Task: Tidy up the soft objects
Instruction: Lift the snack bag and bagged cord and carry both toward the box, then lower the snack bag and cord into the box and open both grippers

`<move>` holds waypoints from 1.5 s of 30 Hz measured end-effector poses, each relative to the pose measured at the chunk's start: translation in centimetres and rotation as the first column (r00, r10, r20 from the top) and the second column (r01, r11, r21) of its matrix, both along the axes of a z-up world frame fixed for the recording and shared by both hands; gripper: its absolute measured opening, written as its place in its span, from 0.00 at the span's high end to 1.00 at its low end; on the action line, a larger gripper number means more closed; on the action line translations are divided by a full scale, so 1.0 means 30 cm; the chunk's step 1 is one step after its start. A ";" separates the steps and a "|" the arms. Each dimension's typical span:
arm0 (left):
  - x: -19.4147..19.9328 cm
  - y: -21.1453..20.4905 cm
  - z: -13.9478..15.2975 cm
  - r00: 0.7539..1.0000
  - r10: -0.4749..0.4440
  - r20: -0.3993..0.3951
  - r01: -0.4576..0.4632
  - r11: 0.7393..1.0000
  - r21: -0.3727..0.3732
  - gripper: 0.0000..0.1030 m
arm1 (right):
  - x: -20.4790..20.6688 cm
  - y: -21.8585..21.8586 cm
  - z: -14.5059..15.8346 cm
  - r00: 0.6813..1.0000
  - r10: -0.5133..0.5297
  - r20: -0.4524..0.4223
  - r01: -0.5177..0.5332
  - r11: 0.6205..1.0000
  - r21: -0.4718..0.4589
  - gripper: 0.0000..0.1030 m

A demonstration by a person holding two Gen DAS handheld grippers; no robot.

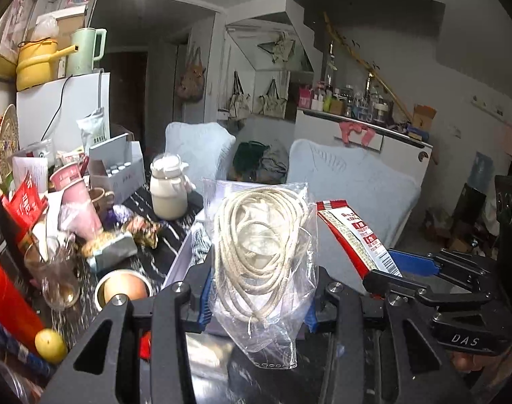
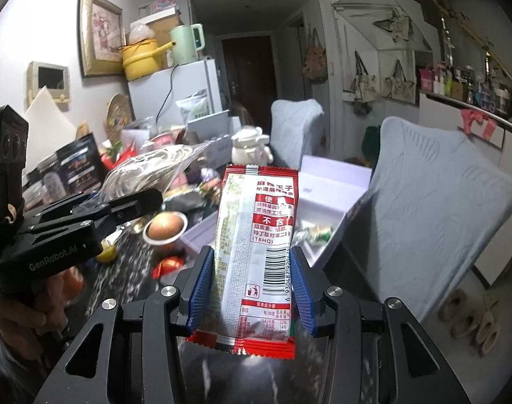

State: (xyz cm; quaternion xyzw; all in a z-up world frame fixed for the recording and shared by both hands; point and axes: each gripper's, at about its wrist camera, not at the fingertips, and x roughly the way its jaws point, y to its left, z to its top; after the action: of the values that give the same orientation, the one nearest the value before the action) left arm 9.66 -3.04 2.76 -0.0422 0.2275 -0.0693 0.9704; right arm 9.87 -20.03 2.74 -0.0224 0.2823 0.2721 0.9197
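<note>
Above the cluttered table (image 1: 175, 235), the left gripper (image 1: 257, 289) clamps a rope bag (image 1: 259, 245), and at its three o'clock the right gripper (image 2: 252, 289) pinches a snack packet (image 2: 256, 252).

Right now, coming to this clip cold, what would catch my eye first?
Each claw holds something up over the cluttered table. The left claw grips a clear bag of coiled white rope, dead centre in its view. The right claw clamps a red and white snack packet upright, above an open pale box beside a chair with a light blue cover.
</note>
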 end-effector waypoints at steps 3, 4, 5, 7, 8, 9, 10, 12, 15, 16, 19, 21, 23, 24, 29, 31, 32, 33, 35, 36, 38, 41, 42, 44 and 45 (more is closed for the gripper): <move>0.064 0.005 0.005 1.000 0.016 0.006 -0.016 1.000 0.006 0.61 | 0.068 0.010 0.017 1.000 -0.017 0.017 0.017 1.000 -0.002 0.57; 0.086 0.006 0.006 1.000 0.019 0.007 -0.019 1.000 0.009 0.61 | 0.088 0.014 0.019 1.000 -0.022 0.022 0.022 1.000 -0.005 0.57; 0.116 0.007 0.006 1.000 0.020 0.011 -0.020 1.000 0.012 0.61 | 0.107 0.014 0.020 0.999 -0.026 0.024 0.026 1.000 -0.007 0.57; 0.159 0.009 0.005 1.000 0.022 0.018 -0.023 1.000 0.019 0.61 | 0.153 0.022 0.023 0.999 -0.028 0.034 0.029 1.000 -0.012 0.57; 0.181 0.011 0.003 1.000 0.023 0.021 -0.023 0.999 0.022 0.61 | 0.173 0.027 0.023 0.999 -0.027 0.039 0.028 1.000 -0.014 0.57; 0.200 0.012 0.001 1.000 0.024 0.020 -0.024 0.999 0.024 0.61 | 0.199 0.035 0.020 0.999 -0.024 0.044 0.025 1.000 -0.018 0.57; 0.226 0.014 -0.005 1.000 0.026 0.016 -0.026 0.999 0.027 0.61 | 0.218 0.039 0.018 0.999 -0.022 0.045 0.023 1.000 -0.019 0.57; 0.262 0.012 -0.014 1.000 0.024 0.011 -0.024 0.999 0.031 0.61 | 0.259 0.051 0.009 0.999 -0.018 0.041 0.019 1.000 -0.018 0.57; 0.318 0.010 -0.030 1.000 0.027 0.008 -0.028 0.998 0.055 0.61 | 0.317 0.072 -0.010 0.999 -0.008 0.043 0.009 1.000 -0.016 0.57; 0.340 0.010 -0.041 0.999 0.032 0.000 -0.032 0.997 0.066 0.61 | 0.329 0.077 -0.016 0.999 -0.006 0.045 0.006 1.000 -0.016 0.57; 0.395 0.010 -0.074 0.999 0.046 -0.029 -0.043 0.996 0.084 0.61 | 0.379 0.090 -0.045 0.999 -0.009 0.040 0.010 1.000 -0.021 0.57; 0.432 0.012 -0.110 0.997 0.061 -0.057 -0.055 0.993 0.101 0.61 | 0.416 0.099 -0.075 1.000 -0.010 0.021 0.011 1.000 -0.027 0.57; 0.459 0.021 -0.143 0.994 0.065 -0.085 -0.056 0.993 0.104 0.61 | 0.445 0.103 -0.098 1.000 -0.009 0.009 0.010 0.999 -0.036 0.57; 0.474 0.024 -0.165 0.992 0.069 -0.104 -0.058 0.992 0.110 0.61 | 0.459 0.106 -0.112 1.000 -0.011 0.001 0.011 0.999 -0.040 0.57; 0.530 0.043 -0.238 0.982 0.090 -0.165 -0.069 0.989 0.132 0.61 | 0.523 0.114 -0.196 0.998 -0.015 -0.064 0.012 0.999 -0.048 0.57; 0.548 0.046 -0.263 0.978 0.093 -0.186 -0.070 0.989 0.129 0.61 | 0.537 0.122 -0.224 0.997 -0.015 -0.079 0.011 0.998 -0.056 0.57; 0.555 0.043 -0.274 0.976 0.094 -0.196 -0.069 0.989 0.130 0.61 | 0.544 0.126 -0.241 0.996 -0.019 -0.090 0.013 0.998 -0.063 0.57; 0.562 0.041 -0.287 0.974 0.090 -0.206 -0.064 0.989 0.131 0.61 | 0.551 0.129 -0.257 0.995 -0.022 -0.098 0.016 0.998 -0.067 0.57; 0.570 0.035 -0.304 0.972 0.086 -0.218 -0.057 0.989 0.135 0.61 | 0.565 0.133 -0.283 0.993 -0.026 -0.116 0.019 0.998 -0.067 0.57; 0.576 0.029 -0.316 0.970 0.084 -0.228 -0.052 0.989 0.142 0.61 | 0.569 0.134 -0.293 0.992 -0.028 -0.123 0.020 0.998 -0.066 0.57; 0.585 0.024 -0.334 0.967 0.080 -0.242 -0.045 0.988 0.145 0.61 | 0.582 0.139 -0.310 0.990 -0.035 -0.134 0.026 0.997 -0.067 0.57; 0.599 0.015 -0.366 0.959 0.074 -0.272 -0.034 0.988 0.149 0.61 | 0.591 0.146 -0.339 0.989 -0.047 -0.142 0.036 0.996 -0.082 0.57; 0.603 0.011 -0.378 0.957 0.074 -0.281 -0.031 0.988 0.152 0.61 | 0.592 0.149 -0.350 0.988 -0.050 -0.145 0.037 0.995 -0.090 0.57; 0.611 0.005 -0.396 0.952 0.071 -0.297 -0.025 0.987 0.157 0.61 | 0.599 0.157 -0.368 0.987 -0.053 -0.153 0.037 0.994 -0.107 0.57; 0.615 0.001 -0.406 0.950 0.068 -0.306 -0.019 0.987 0.160 0.61 | 0.600 0.158 -0.381 0.986 -0.055 -0.158 0.037 0.993 -0.114 0.57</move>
State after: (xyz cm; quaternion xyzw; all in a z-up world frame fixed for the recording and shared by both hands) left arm 28.13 -3.02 -9.42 0.0178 0.3810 -0.0224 0.9241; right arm 27.88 -15.30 -8.68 -0.0449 0.3706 0.2358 0.8973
